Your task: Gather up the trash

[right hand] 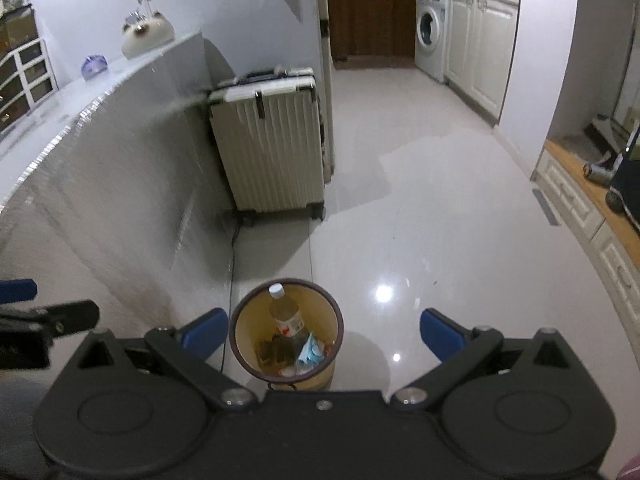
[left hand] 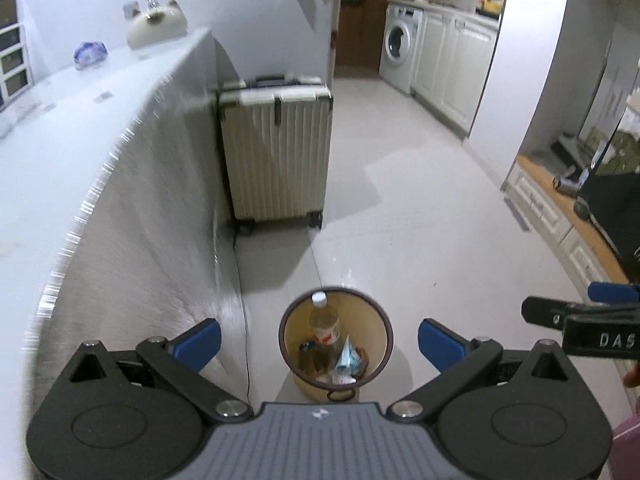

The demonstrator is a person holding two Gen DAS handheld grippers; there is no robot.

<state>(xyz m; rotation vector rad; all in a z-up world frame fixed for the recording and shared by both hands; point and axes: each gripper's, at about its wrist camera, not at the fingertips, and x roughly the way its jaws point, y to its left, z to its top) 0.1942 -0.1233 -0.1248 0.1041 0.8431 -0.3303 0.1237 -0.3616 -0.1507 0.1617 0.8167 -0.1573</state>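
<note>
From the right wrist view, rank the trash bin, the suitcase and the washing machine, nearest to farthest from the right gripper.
1. Trash bin: on the floor just ahead of the open right gripper, between its fingers in the view.
2. Suitcase: farther ahead, left of centre, against the wall.
3. Washing machine: farthest, at the back right beside the white cabinets.

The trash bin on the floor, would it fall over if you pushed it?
Probably it could. The trash bin looks like thin plastic, narrower at its base, so likely light. The plastic bottle leaning inside looks nearly empty, adding little weight. The glossy floor might let it slide first.
</note>
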